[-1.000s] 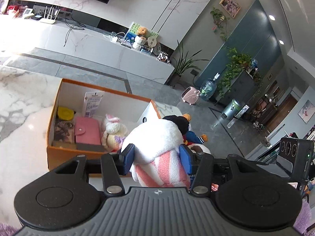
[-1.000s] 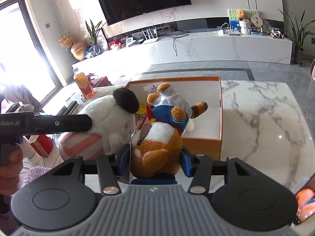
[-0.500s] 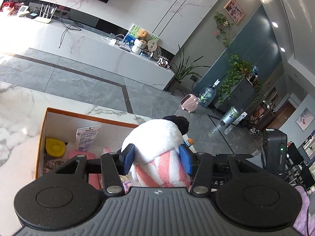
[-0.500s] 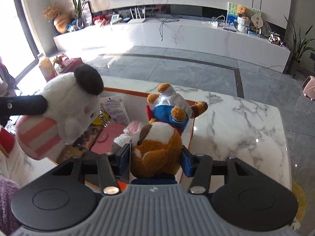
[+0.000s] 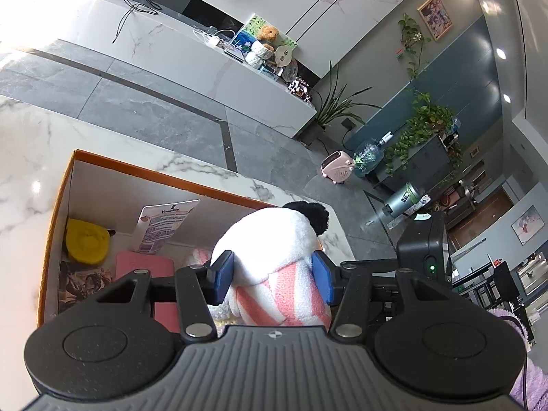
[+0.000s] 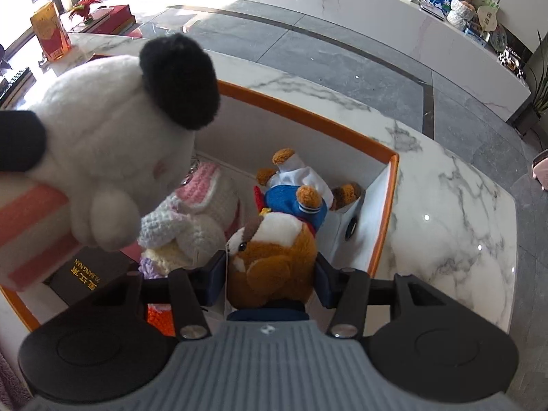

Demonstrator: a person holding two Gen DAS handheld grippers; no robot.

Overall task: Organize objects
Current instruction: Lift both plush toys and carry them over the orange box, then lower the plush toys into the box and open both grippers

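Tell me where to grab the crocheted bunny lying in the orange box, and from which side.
Grip the crocheted bunny across its round cream body, coming straight down from above. It lies on its side between the box wall and other items, so only its top is free. The ears look thin and floppy, a poor hold. Both grippers are full now: left holds the white plush, right the brown plush.

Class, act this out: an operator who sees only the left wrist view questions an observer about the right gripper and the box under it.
Operator: What does the right gripper hold?
Observer: The right gripper is shut on a brown plush.
Operator: Where is it?
Observer: Over the right end of the box.
Operator: What is under my white plush?
Observer: A dark case with gold lettering lies beneath the white plush.
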